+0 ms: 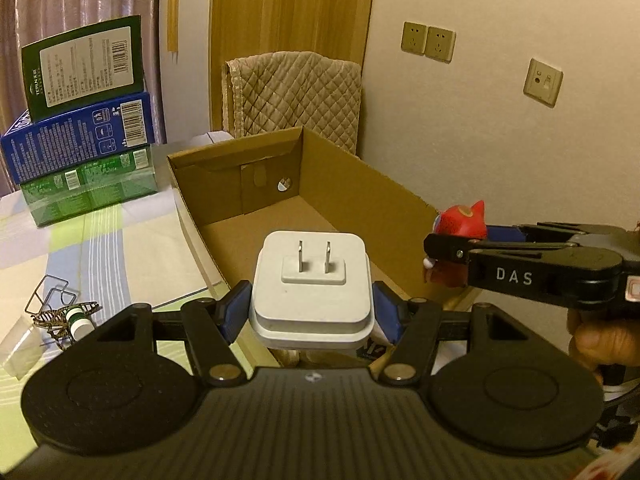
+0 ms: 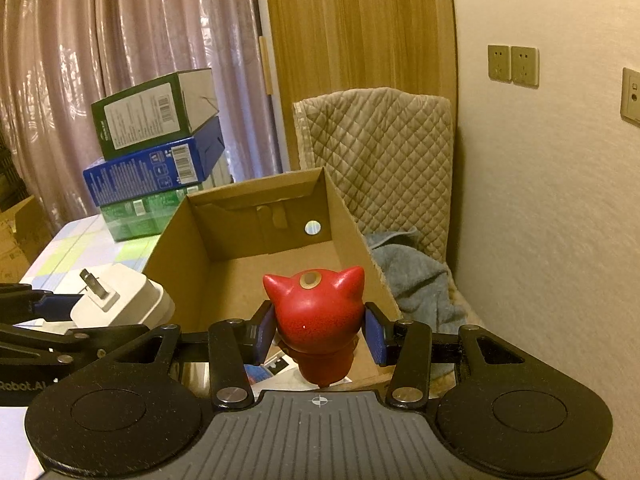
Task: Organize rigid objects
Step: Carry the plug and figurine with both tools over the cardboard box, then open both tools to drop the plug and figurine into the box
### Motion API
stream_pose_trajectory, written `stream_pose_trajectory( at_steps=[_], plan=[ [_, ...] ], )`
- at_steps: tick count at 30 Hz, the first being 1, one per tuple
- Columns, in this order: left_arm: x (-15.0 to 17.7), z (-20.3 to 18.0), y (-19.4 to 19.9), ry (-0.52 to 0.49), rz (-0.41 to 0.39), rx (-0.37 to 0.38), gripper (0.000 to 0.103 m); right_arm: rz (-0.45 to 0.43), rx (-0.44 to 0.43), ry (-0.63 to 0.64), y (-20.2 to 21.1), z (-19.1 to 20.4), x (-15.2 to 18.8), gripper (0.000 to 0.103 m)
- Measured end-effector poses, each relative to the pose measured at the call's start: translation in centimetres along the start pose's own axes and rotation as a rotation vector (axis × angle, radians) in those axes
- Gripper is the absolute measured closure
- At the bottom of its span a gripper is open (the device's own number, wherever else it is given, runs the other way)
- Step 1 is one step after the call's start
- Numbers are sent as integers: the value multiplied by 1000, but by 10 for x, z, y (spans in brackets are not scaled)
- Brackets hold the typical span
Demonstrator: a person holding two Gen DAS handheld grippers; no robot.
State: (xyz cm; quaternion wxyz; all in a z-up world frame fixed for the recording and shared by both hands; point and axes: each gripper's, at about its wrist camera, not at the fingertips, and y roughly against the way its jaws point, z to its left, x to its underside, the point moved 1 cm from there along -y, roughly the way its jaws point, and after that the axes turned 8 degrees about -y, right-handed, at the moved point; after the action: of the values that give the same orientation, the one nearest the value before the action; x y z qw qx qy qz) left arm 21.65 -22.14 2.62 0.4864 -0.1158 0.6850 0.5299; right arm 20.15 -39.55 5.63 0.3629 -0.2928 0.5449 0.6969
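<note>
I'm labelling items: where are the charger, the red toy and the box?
charger (image 1: pixel 310 300), left wrist view, its white face.
red toy (image 2: pixel 316 316), right wrist view, its head.
box (image 2: pixel 352 232), right wrist view, right wall.

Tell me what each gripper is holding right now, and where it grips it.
The left gripper clamps the white plug adapter by its two sides; the right gripper clamps the red horned figurine by the sides of its head.

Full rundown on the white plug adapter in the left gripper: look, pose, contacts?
The white square plastic plug adapter has rounded corners, a stepped body and two flat metal prongs on a raised face. It looks clean and intact. The left gripper is shut on it, blue pads pressing its two opposite sides, prongs pointing away from the camera. It hangs above the near end of the open brown cardboard box, touching nothing else visible.
</note>
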Motion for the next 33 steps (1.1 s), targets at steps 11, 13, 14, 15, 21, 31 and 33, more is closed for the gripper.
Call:
stream_pose_trajectory(
  at_steps=[11, 13, 14, 15, 21, 31, 33],
  plan=[
    [-1, -7, -7, -53, 14, -19, 43, 19, -4, -2, -3, 0, 4, 60],
    [0, -9, -9, -61, 18, -19, 43, 21, -3, -5, -4, -1, 5, 60],
    [0, -9, -8, -61, 17, -18, 43, 22, -2, -6, -4, -1, 5, 60],
    [0, -8, -7, -59, 14, -18, 43, 23, -2, -6, -4, -2, 5, 60],
    [-1, 4, 5, -25, -7, -41, 43, 26, 1, -10, -4, -3, 6, 60],
    [2, 24, 31, 22, -34, -100, 43, 37, 3, -14, -4, -4, 12, 60],
    [5, 27, 33, 36, -33, -104, 43, 39, 4, -10, -4, -3, 12, 60]
  ],
)
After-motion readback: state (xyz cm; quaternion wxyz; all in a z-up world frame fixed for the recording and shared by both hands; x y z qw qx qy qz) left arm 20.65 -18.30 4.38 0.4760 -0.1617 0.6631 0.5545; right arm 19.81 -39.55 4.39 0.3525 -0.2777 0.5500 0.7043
